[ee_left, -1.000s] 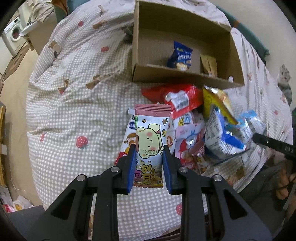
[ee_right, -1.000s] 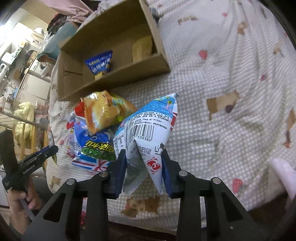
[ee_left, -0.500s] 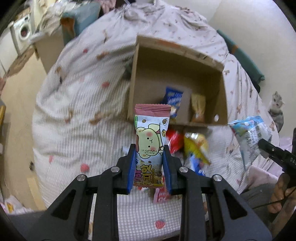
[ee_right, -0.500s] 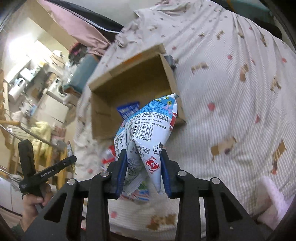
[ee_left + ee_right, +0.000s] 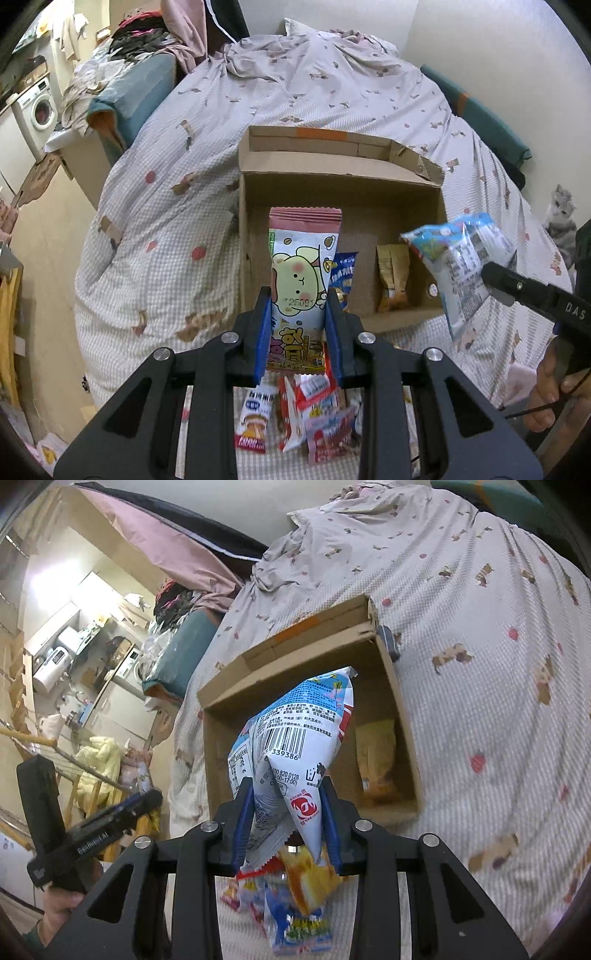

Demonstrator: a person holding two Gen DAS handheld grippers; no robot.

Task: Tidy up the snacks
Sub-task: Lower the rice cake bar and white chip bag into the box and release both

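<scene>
At 12 o'clock of both tongs, cardboard box [image 5: 258, 236] open on the bed. Left gripper [image 5: 297, 328] closed on upright pink cartoon packet [image 5: 301, 273], nearer; right gripper [image 5: 286, 819] closed on blue-white bag [image 5: 295, 738].

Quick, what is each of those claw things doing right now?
Left gripper: closed on a pink-topped cartoon-bear snack packet.
Right gripper: closed on a blue-and-white barcoded snack bag.
</scene>
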